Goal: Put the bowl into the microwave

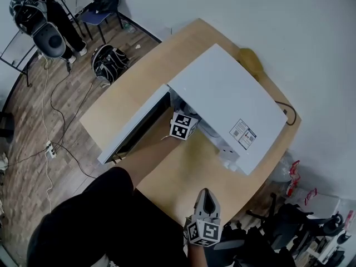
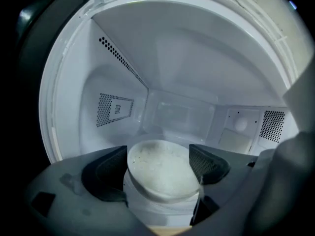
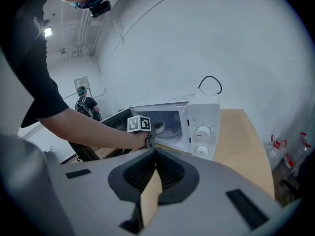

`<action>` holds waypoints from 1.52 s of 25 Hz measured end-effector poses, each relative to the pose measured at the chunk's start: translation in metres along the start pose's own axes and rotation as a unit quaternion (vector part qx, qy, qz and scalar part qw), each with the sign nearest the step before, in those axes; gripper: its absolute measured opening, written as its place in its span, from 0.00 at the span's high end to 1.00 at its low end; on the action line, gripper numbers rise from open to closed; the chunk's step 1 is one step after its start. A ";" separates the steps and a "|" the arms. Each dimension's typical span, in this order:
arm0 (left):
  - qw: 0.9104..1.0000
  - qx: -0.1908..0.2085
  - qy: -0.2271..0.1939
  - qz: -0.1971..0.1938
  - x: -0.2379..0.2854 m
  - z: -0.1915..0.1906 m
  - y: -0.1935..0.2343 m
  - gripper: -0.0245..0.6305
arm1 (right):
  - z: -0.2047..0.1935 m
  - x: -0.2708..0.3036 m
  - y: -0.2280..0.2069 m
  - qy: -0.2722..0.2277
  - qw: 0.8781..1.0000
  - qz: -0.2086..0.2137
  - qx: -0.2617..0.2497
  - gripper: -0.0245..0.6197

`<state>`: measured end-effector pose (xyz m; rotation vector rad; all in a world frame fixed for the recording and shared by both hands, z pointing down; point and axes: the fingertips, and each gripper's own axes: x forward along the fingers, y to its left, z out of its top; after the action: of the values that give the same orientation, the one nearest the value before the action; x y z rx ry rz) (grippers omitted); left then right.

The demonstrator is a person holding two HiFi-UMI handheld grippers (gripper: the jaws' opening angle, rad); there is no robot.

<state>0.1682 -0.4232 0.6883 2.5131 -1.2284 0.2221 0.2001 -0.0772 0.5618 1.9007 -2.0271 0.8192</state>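
A white microwave (image 1: 222,99) stands on the wooden table (image 1: 189,171) with its door (image 1: 133,129) swung open to the left. My left gripper (image 1: 182,125) reaches into the cavity, its jaws hidden in the head view. In the left gripper view the white bowl (image 2: 162,171) sits between the two pads (image 2: 110,173), gripped at its sides, low in the white cavity (image 2: 177,112). My right gripper (image 1: 205,196) hovers near the table's front edge, shut with nothing in it (image 3: 153,181). From the right gripper view I see the microwave's front with two dials (image 3: 202,139).
A yellowish object (image 1: 251,60) lies behind the microwave, and a black cord (image 1: 286,107) runs off its right end. On the floor are a backpack (image 1: 110,62), cables (image 1: 53,143) and a blue chair (image 1: 103,4). A person sits at the far left (image 1: 33,4).
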 end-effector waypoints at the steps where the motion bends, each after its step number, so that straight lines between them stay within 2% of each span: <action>1: 1.000 -0.002 0.001 -0.004 0.000 0.001 0.000 0.41 | 0.000 0.000 0.000 -0.002 1.000 0.001 0.001 0.87; 5: 1.000 0.002 0.005 -0.024 -0.002 0.000 -0.005 0.41 | -0.002 -0.001 -0.001 0.000 1.000 0.002 0.004 0.87; 9: 0.999 -0.023 -0.004 -0.034 -0.009 0.000 -0.008 0.41 | -0.001 -0.003 0.002 -0.001 1.000 0.004 0.005 0.87; 11: 0.999 -0.021 -0.004 -0.041 -0.011 -0.001 -0.012 0.41 | -0.002 -0.003 0.003 -0.001 1.000 0.004 0.005 0.87; 16: 0.997 0.016 0.006 -0.069 -0.008 -0.006 -0.033 0.41 | -0.006 -0.005 0.003 0.002 1.000 0.003 0.008 0.87; 21: 0.993 0.079 0.016 -0.087 -0.001 -0.004 -0.056 0.41 | -0.008 -0.005 0.000 0.001 1.000 0.000 0.011 0.87; 24: 0.991 0.091 0.018 -0.097 0.007 -0.005 -0.068 0.41 | -0.006 -0.007 -0.009 -0.001 1.000 -0.008 0.016 0.87; 29: 0.993 0.086 0.027 -0.081 0.018 -0.008 -0.066 0.41 | -0.005 -0.010 -0.023 0.000 1.000 -0.022 0.016 0.87; 34: 0.991 0.091 0.018 -0.094 0.013 -0.002 -0.068 0.41 | -0.006 -0.012 -0.029 0.001 1.000 -0.026 0.016 0.87; 38: 0.993 0.056 -0.006 -0.104 -0.004 0.003 -0.063 0.41 | -0.002 -0.012 -0.025 -0.005 1.000 -0.022 0.017 0.87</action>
<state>0.2160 -0.3854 0.6703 2.7192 -0.9733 0.2300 0.2255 -0.0657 0.5632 1.9654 -1.9821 0.8403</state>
